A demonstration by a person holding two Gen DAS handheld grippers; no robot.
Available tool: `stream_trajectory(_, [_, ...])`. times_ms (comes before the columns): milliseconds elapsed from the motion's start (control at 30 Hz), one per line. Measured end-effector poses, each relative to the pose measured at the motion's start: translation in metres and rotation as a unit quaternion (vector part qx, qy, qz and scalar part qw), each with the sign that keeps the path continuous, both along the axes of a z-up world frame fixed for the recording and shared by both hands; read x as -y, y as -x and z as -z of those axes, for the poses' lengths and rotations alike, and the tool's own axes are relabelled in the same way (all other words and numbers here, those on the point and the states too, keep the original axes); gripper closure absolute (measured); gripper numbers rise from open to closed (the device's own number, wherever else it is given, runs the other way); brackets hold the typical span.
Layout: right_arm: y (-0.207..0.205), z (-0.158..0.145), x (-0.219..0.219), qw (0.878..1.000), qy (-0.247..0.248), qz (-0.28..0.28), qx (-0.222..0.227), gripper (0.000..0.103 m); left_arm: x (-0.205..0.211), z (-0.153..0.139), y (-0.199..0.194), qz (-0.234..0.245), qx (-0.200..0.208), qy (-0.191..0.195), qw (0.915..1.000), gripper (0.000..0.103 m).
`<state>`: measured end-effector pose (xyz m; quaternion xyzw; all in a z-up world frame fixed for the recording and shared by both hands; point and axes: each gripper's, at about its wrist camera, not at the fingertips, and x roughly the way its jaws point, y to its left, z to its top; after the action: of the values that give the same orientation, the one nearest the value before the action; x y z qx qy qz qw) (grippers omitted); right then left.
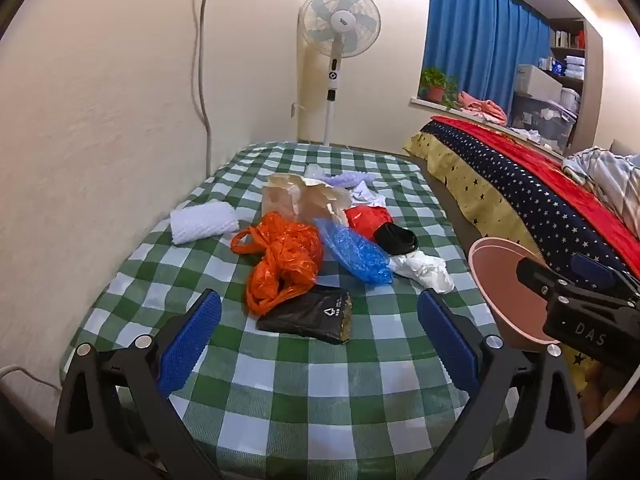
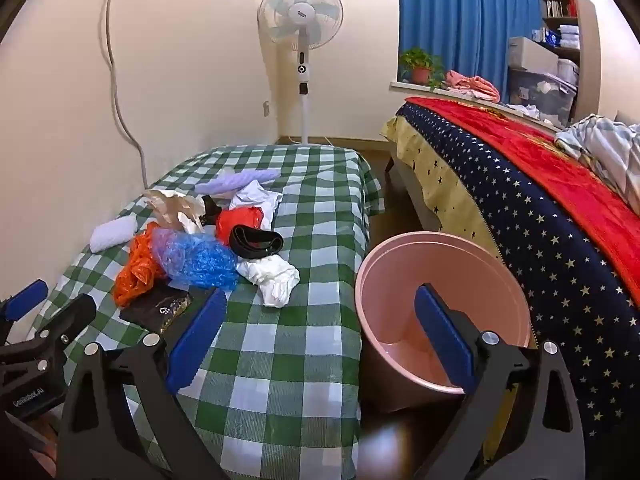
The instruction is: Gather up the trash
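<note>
The trash pile [image 1: 320, 240] is lying mid-table on the green checked cloth [image 1: 280, 380], its black packet [image 1: 306, 314] nearest, long axis running left to right. The left gripper [image 1: 320, 344] and right gripper [image 2: 320, 340] are both hovering with jaws spread, gripping nothing. The pink bin [image 2: 440, 280] is standing upright beside the table, its base partly hiding behind a right gripper finger.

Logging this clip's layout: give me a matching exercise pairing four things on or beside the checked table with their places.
Things:
1. black pouch
2. pink bin
3. white foam roll
4. left gripper

Places:
A. on the floor between table and bed
B. nearest the wall, left of the pile
C. open, hovering at the table's near end
D. nearest piece of the pile, against the orange bag

Pairs: 1-D, 2-A, 3-B, 4-C
</note>
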<state>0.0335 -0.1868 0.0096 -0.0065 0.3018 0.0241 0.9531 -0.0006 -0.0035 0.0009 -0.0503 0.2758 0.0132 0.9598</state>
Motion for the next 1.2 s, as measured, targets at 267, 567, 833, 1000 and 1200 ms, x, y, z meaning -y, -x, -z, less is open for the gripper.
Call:
stream_trajectory(267, [0.002, -0.005, 0.002, 1.0, -0.009, 0.005, 0.012, 0.01, 0.0, 0.003, 0.006, -0.01, 0.008, -0.006, 0.9999, 0.008])
stream_trajectory(567, [0.002, -0.005, 0.003, 1.0, -0.003, 0.011, 0.01, 0.01, 0.002, 0.0, 0.001, 0.001, -0.003, -0.006, 1.0, 0.012])
stream_trajectory(833, [0.002, -0.006, 0.002, 1.0, -0.003, 0.003, 0.007, 0.01, 0.001, 0.001, 0.001, 0.002, -0.004, -0.001, 1.0, 0.012])
stream_trajectory(1000, [0.002, -0.005, 0.001, 1.0, -0.003, 0.002, 0.004, 0.01, 0.001, 0.003, 0.001, -0.002, -0.006, -0.001, 1.0, 0.012])
stream_trajectory(1200, [0.002, -0.005, 0.001, 1.0, -0.002, 0.001, 0.005, 0.01, 0.001, 0.003, 0.001, -0.002, -0.006, -0.001, 1.0, 0.012])
